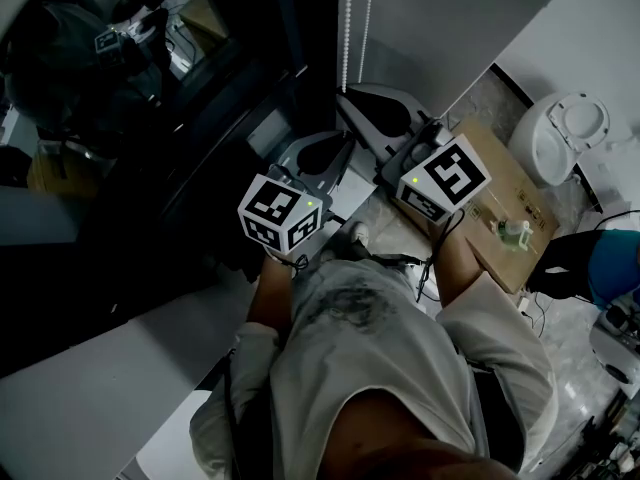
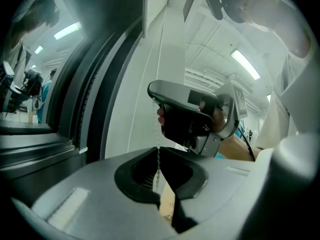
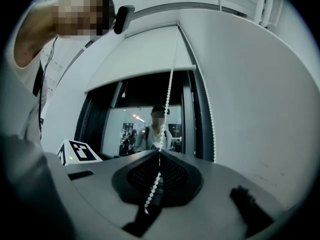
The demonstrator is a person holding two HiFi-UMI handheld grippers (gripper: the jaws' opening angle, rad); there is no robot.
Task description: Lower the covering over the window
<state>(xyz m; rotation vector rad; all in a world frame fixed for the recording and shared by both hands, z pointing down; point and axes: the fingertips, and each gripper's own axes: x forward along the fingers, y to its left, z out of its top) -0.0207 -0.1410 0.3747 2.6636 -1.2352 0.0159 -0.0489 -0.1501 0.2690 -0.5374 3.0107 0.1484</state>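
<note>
A white bead chain (image 3: pixel 168 96) hangs from the roller blind (image 3: pixel 140 59), which covers the top part of the dark window (image 3: pixel 145 119). My right gripper (image 3: pixel 160 152) is shut on this chain; its beads run on down between the jaws. My left gripper (image 2: pixel 159 149) is shut on the same chain (image 2: pixel 159 59) just below the right gripper (image 2: pixel 192 116). In the head view both grippers, left (image 1: pixel 340 138) and right (image 1: pixel 350 98), point at the window wall under the chain (image 1: pixel 347 28), close together.
A second strand of the chain (image 3: pixel 210 114) hangs along the window frame. The dark pane (image 1: pixel 120 78) mirrors a person. A cardboard box (image 1: pixel 510 203) and a white round fixture (image 1: pixel 570 128) stand to the right. Cables lie on the floor (image 1: pixel 560 318).
</note>
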